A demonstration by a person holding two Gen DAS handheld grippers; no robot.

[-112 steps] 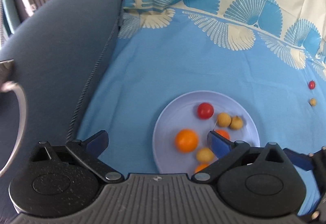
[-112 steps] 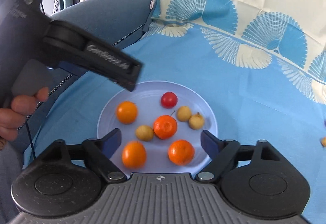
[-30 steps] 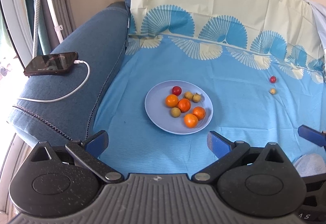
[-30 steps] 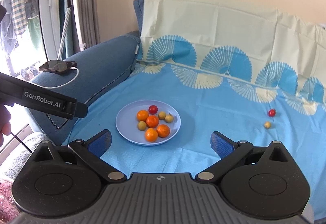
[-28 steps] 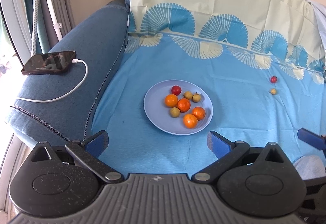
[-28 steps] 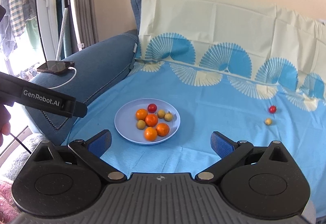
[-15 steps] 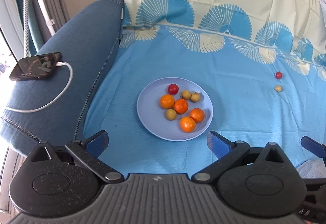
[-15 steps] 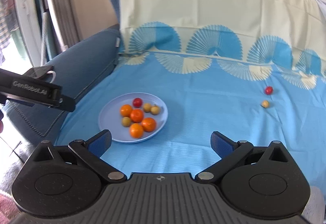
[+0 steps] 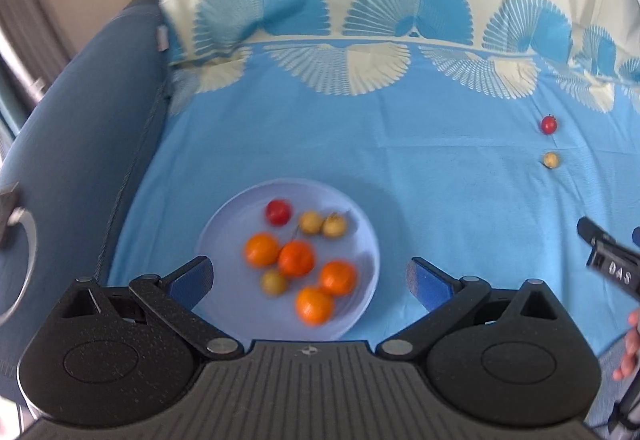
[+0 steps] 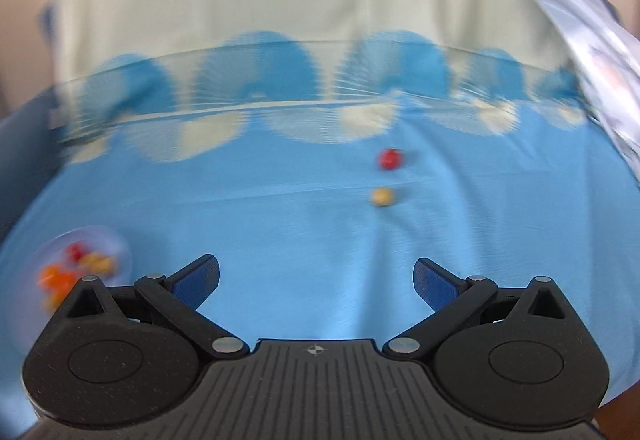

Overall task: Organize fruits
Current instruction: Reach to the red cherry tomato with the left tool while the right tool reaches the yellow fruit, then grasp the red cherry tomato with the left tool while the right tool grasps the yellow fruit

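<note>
- Progress check: most of the fruit is already on the pale blue plate. You've got four oranges, one red cherry tomato and three little yellow fruits sitting on it, bunched toward the middle.
- What's left, as far as I can see: two strays on the blue bedsheet, well apart from the plate. From your left camera they're out around 2 o'clock of the plate: a small red fruit and, just nearer to you, a small yellow fruit.
- Your left gripper is spread wide with nothing in it, hanging right over the near edge of the plate.
- Your right gripper is also spread wide and empty. Its view is really blurry, but the red one and the yellow one sit at about 1 o'clock ahead of it, with the plate way off at 9 o'clock.
- My guess is the right one is lined up to grab the yellow fruit first, since it's closer. Those are tiny and round on soft fabric, so they'll probably roll if you nudge them.
</note>
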